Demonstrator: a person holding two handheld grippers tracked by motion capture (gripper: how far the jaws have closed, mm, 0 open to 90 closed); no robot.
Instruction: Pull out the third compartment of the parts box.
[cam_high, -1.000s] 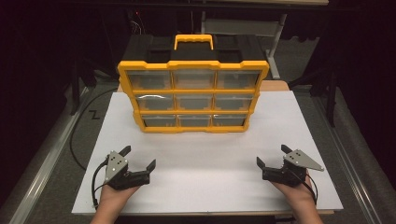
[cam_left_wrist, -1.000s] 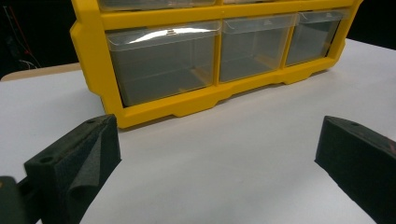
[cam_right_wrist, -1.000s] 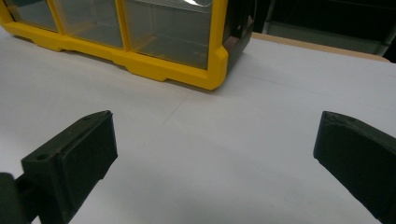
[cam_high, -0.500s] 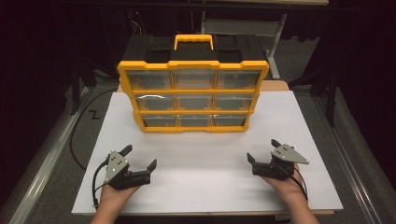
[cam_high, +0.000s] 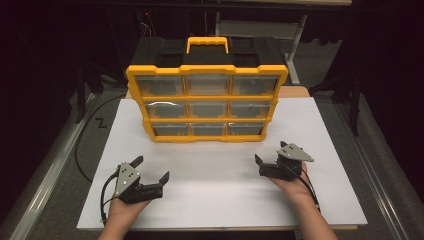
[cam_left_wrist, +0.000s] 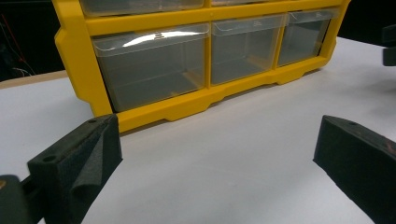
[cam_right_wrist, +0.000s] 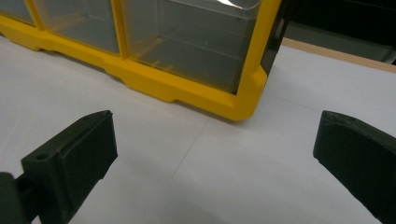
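No writing can be read anywhere here — the yellow drawer organizer (cam_high: 207, 102) shows bare frame and clear drawer fronts, with no label or brand legible. A faint embossed mark sits on the rim of one bottom drawer (cam_left_wrist: 243, 49) — too small to make out.

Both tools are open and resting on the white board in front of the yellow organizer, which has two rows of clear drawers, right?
Not quite: the yellow organizer has three rows of clear drawers, as the high view shows. The left tool and right tool are indeed open, on the white board before it.
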